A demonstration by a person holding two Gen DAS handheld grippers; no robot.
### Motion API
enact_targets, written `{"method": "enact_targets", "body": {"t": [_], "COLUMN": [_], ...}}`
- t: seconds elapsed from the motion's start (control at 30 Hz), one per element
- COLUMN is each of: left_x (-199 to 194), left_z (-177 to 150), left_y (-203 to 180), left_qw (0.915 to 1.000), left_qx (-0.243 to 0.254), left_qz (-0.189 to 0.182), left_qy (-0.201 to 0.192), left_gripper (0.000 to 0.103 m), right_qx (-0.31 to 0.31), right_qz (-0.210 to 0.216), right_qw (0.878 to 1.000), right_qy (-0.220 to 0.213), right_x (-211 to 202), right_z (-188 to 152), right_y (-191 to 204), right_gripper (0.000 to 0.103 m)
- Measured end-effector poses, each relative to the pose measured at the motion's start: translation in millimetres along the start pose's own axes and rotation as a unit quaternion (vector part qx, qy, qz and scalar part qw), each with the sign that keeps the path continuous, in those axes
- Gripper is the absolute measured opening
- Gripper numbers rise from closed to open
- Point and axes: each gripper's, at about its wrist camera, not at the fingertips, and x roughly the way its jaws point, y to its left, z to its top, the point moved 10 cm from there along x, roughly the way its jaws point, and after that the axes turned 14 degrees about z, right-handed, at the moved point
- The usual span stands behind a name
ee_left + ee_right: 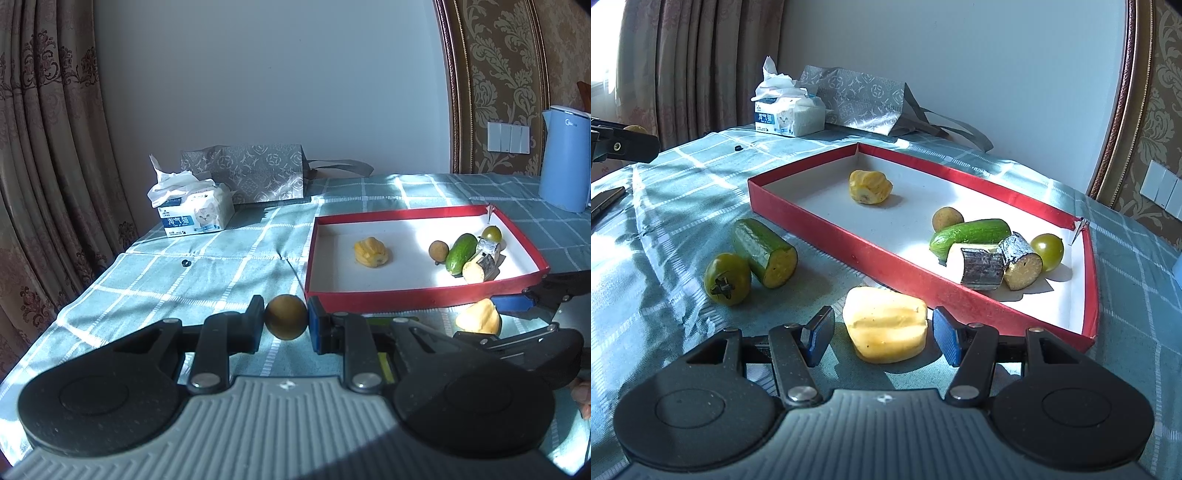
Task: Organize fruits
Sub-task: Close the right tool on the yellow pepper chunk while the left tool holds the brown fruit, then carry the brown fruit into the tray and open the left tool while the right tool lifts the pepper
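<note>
The left gripper (286, 322) jaws clamp a small brown fruit (286, 321) above the worktop. The right gripper (882, 336) jaws stand apart, straddling the yellow piece (886, 325) beside the red tray (886, 266). Centre the piece between the pads, then close gently; it looks soft.

Sunlight falls across the checked tablecloth (221, 266) (teal), with patterned curtains (44, 147) beside a plain wall (258, 81).
</note>
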Motion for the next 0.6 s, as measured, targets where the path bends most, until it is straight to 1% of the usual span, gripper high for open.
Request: {"method": "enact_targets", "body": {"t": [0.1, 0.17, 0.43, 0.6], "left_x": [-0.8, -1.2, -1.2, -3.6], "left_z": [-0.2, 0.0, -0.2, 1.0], "left_y": [0.7, 0.7, 1.0, 1.8], "left_qw": [1.0000, 1.0000, 1.0000, 1.0000], "left_qx": [0.000, 0.000, 0.001, 0.000], "left_qz": [0.001, 0.001, 0.002, 0.002], "left_qy": [-0.001, -0.001, -0.001, -0.003], "left_gripper": [0.022, 0.023, 0.023, 0.023], "right_qx": [0.007, 0.012, 0.011, 0.013], "right_qz": [0.005, 0.009, -0.001, -0.006], "right_qw": [1.000, 1.000, 1.000, 0.999], "right_qy": [0.000, -0.002, -0.007, -0.031], "right_x": [0.8, 0.9, -2.6, -24.5], "right_z": [0.1, 0.2, 0.5, 2.9], "right_y": [-1.2, -1.6, -1.6, 4.9], "right_gripper": [0.057, 0.048, 0.047, 0.047]}}
